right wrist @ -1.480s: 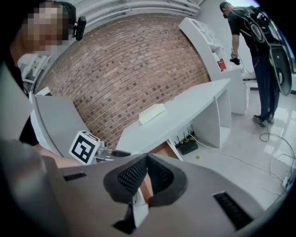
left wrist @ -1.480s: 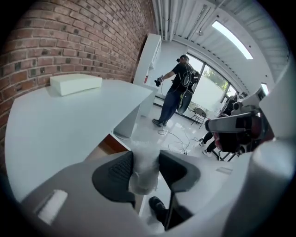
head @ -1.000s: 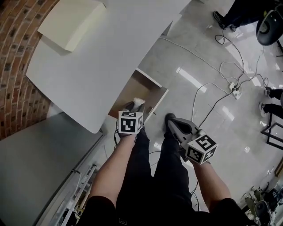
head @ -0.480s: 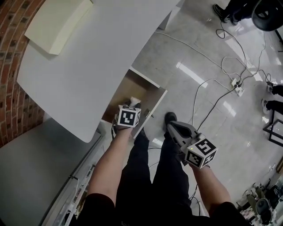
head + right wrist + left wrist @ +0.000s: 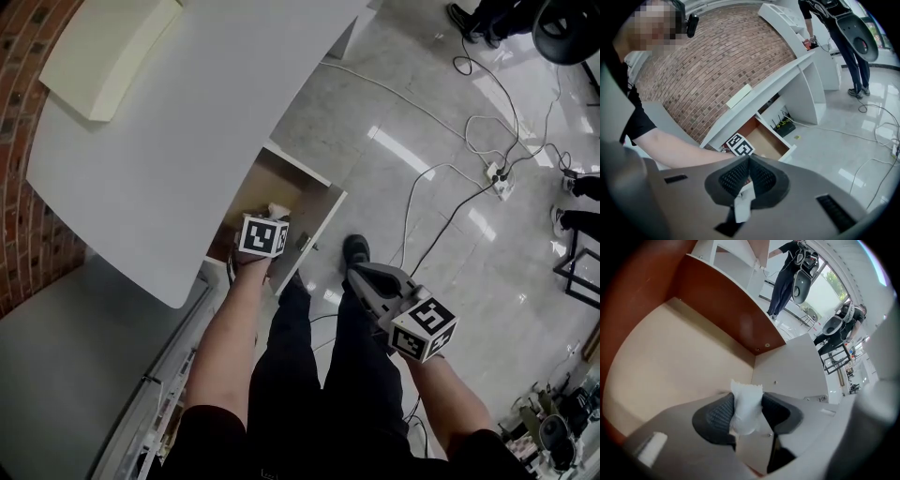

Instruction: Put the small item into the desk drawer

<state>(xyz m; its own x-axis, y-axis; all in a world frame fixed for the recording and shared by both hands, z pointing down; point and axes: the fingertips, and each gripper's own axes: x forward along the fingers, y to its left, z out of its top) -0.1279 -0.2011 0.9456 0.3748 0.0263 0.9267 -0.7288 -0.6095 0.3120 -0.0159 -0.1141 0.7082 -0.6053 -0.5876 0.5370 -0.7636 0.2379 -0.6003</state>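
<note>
The small item is a white crinkled packet (image 5: 746,392), held upright between the ribbed pads of my left gripper (image 5: 746,409). The jaws are opening, with the pads still against the packet. That gripper reaches down into the open desk drawer (image 5: 670,362), over its tan floor near the front right corner. In the head view the left gripper (image 5: 266,214) is over the drawer (image 5: 323,217) under the white desk (image 5: 187,112), a bit of the packet (image 5: 277,208) showing. My right gripper (image 5: 355,273) hangs shut and empty above the floor to the right of the drawer.
A cream box (image 5: 103,52) lies on the desk's far left. White cables (image 5: 441,178) and a power strip (image 5: 497,183) cross the glossy floor to the right. A grey surface (image 5: 66,356) stands at the left. People stand at the far right.
The left gripper has pushed forward and deeper into the drawer with the packet. The right gripper has stayed beside the leg, almost unmoved.
</note>
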